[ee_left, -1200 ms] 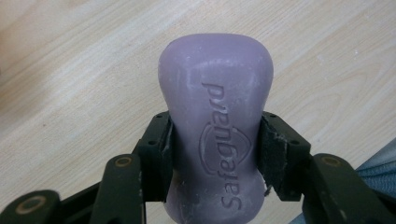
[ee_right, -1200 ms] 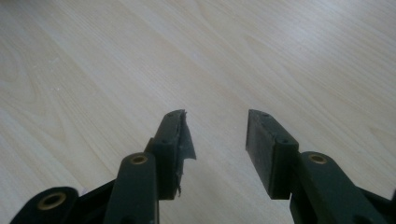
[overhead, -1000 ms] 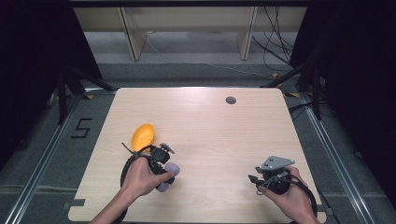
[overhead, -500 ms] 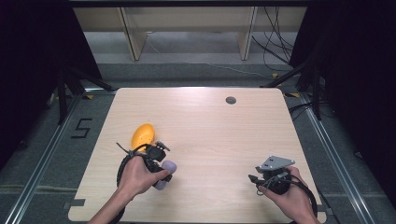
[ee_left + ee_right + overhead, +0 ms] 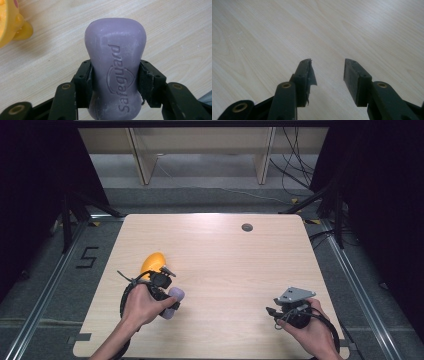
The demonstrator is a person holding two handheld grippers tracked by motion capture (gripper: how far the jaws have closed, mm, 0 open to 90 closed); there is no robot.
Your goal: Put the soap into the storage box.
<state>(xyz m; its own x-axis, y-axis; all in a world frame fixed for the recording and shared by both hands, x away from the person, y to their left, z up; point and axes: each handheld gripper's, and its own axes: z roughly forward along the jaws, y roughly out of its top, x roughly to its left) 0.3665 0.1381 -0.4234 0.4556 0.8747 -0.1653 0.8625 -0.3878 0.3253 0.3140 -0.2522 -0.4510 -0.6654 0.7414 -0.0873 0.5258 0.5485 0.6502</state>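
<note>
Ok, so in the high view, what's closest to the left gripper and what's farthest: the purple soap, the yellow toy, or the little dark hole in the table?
1. Purple soap: clamped in the left gripper, nearest.
2. Yellow toy: just beyond it, toward the table's left side.
3. Dark hole: far side of the table, off to the right, farthest.

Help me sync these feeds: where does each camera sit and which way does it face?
High view: above the person's side, facing forward and down on the table; both hands show.
Left gripper view: on the left gripper, looking along its jaws, shut on the purple soap.
Right gripper view: on the right gripper, jaws open over wood.
High and left gripper views share the soap.
</note>
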